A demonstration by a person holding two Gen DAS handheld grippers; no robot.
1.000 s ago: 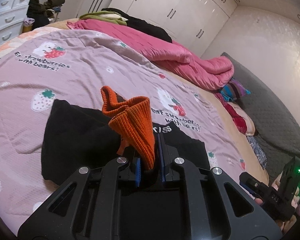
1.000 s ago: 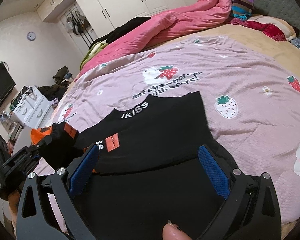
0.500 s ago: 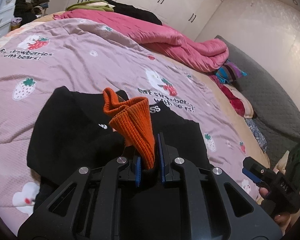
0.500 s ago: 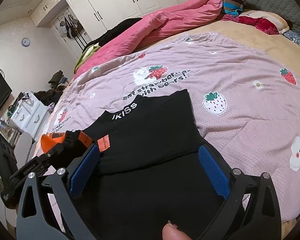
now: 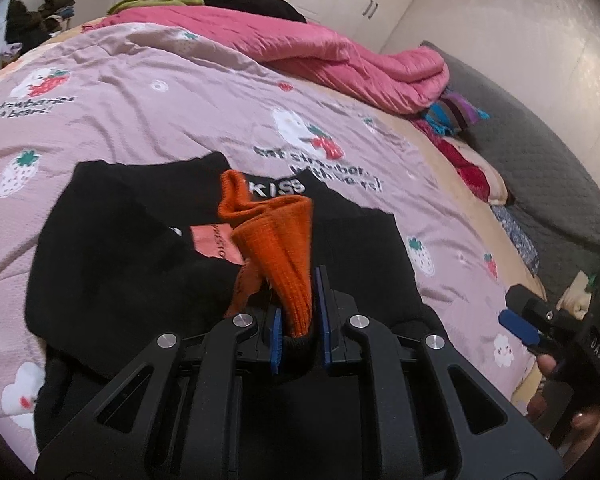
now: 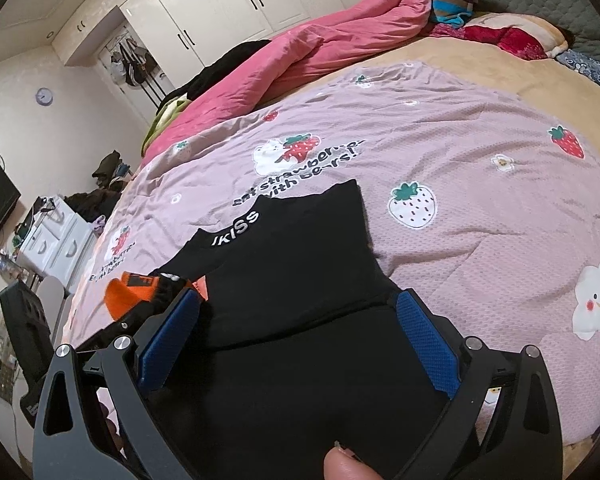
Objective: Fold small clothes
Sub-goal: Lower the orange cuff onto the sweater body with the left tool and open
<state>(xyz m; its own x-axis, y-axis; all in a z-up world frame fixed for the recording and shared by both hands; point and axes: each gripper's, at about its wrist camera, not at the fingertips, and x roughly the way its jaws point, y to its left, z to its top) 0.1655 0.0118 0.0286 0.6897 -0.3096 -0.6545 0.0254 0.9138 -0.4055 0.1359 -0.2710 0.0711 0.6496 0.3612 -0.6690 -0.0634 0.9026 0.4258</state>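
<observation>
Poking up from left claw point(image 5: 299, 312): orange cuff point(image 5: 278, 240)

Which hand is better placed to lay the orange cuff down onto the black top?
Left. Its gripper is already shut on the orange cuff, held above the black top. The right gripper is open and holds nothing, off to the side.
</observation>
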